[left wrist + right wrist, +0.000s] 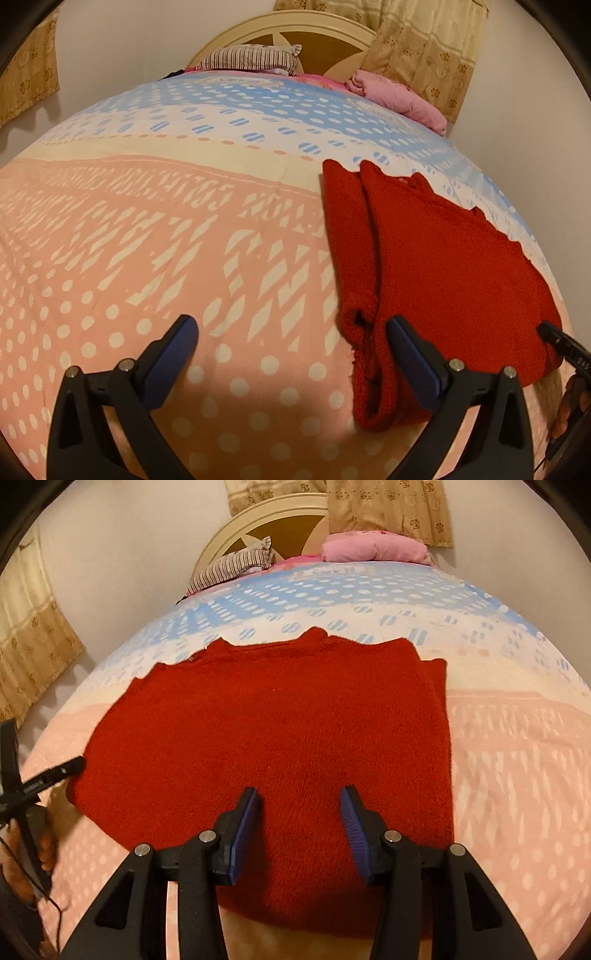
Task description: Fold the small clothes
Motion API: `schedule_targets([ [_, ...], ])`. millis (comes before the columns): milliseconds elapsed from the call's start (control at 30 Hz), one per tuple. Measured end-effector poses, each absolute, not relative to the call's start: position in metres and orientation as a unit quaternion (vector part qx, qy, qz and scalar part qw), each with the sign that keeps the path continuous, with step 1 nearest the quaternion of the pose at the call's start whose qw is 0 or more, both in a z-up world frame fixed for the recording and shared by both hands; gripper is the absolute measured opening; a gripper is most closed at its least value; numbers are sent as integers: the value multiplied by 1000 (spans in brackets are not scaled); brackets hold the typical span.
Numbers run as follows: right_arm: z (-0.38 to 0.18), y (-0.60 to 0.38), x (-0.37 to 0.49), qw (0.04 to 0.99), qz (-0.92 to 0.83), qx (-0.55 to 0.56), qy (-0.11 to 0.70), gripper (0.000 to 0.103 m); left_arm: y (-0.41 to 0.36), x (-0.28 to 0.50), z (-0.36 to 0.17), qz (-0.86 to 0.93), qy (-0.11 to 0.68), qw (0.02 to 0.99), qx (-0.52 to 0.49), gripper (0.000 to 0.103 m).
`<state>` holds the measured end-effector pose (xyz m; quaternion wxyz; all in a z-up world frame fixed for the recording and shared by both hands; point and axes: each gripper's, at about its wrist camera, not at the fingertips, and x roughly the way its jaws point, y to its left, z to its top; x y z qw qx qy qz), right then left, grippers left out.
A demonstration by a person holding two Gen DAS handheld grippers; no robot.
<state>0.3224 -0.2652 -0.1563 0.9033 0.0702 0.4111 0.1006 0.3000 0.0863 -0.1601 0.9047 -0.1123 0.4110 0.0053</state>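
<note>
The left gripper [291,339] is hovering low over the bedspread [147,236] with its jaws spread wide and nothing sitting between them, just the pink dotted fabric showing through the gap. Its right blue pad [413,362] is lining up right at the edge of the red knit garment [436,258], though I can't tell if it's actually touching the cloth or just floating in front of it.

That red garment is lying flat on the bed, already folded into a rough rectangle, with a narrower folded strip running along one long side. In the right wrist view it's filling the middle of the frame [273,723], straddling the pink part of the bedspread [517,760] and the blue-and-white part further back.

The right gripper [299,812] is hanging over the near edge of the garment, jaws partway apart, red knit showing between the blue pads [243,834] but nothing pinched.

At the head of the bed, a striped pillow [232,568] is sitting beside a pink pillow [373,550] against a cream headboard [266,520], with beige curtains [391,509] hanging behind.
</note>
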Motion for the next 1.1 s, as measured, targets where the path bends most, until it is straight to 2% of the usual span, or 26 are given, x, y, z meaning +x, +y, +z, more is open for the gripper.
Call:
schedule_targets([
  [133,-148,-252,317,912,80,53,398,48,88,286,-149,33,375,920,-106,103],
  [367,-114,-157,344,902,205,28,378,48,124,255,-139,77,314,927,-188,103],
  [533,-111,-84,394,879,245,69,402,48,140,251,-145,91,307,919,-232,103],
  [733,-137,-16,435,871,189,9,453,48,152,251,-154,82,305,908,-277,103],
  [767,-145,-15,440,872,174,5,458,46,155,251,-155,79,302,906,-286,103],
  [800,-148,-14,440,872,168,6,459,30,157,250,-156,75,301,904,-294,103],
  [867,-148,-16,438,879,170,11,445,11,160,248,-157,70,297,901,-308,103],
  [933,-142,-10,430,883,181,2,433,8,162,248,-158,67,293,900,-316,103],
  [1100,-149,19,418,877,202,-61,432,8,160,250,-158,62,299,899,-313,103],
])
